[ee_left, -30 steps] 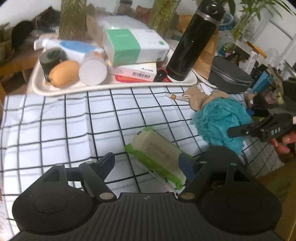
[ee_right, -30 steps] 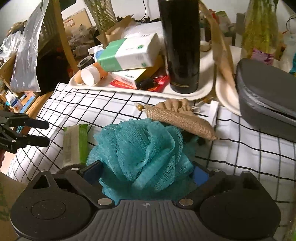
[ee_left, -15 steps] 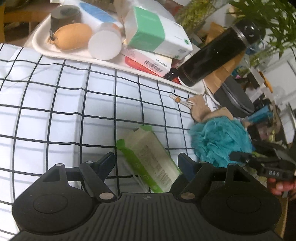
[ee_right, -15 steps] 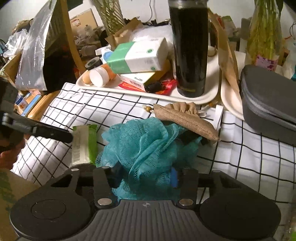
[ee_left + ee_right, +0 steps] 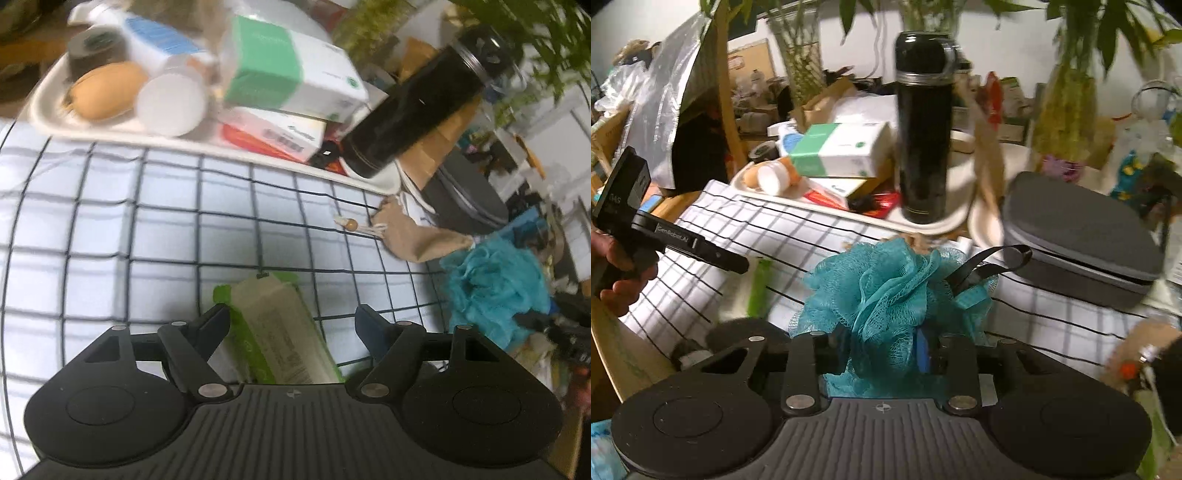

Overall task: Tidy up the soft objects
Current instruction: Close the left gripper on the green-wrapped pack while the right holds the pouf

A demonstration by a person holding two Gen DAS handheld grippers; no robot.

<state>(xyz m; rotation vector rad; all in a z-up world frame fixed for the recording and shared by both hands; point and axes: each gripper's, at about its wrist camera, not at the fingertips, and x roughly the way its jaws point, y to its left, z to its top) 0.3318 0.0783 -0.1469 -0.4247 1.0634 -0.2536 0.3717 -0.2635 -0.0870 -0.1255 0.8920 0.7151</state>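
Sorting barely begun: first soft things being picked up

The right hand-held gripper [image 5: 882, 354] is closing on the teal bath pouf [image 5: 886, 284]; the left hand-held gripper [image 5: 291, 325] stands open astride the green tissue pack [image 5: 280, 332], ungripped on the counter [image 5: 110, 236]; beyond, the tan pouch [image 5: 417, 240] lies untouched.

Right tongs [image 5: 882, 349] closing on teal loofah [image 5: 886, 280] (lifted off cloth), left tongs [image 5: 291, 325] straddling wipes pack [image 5: 280, 328]
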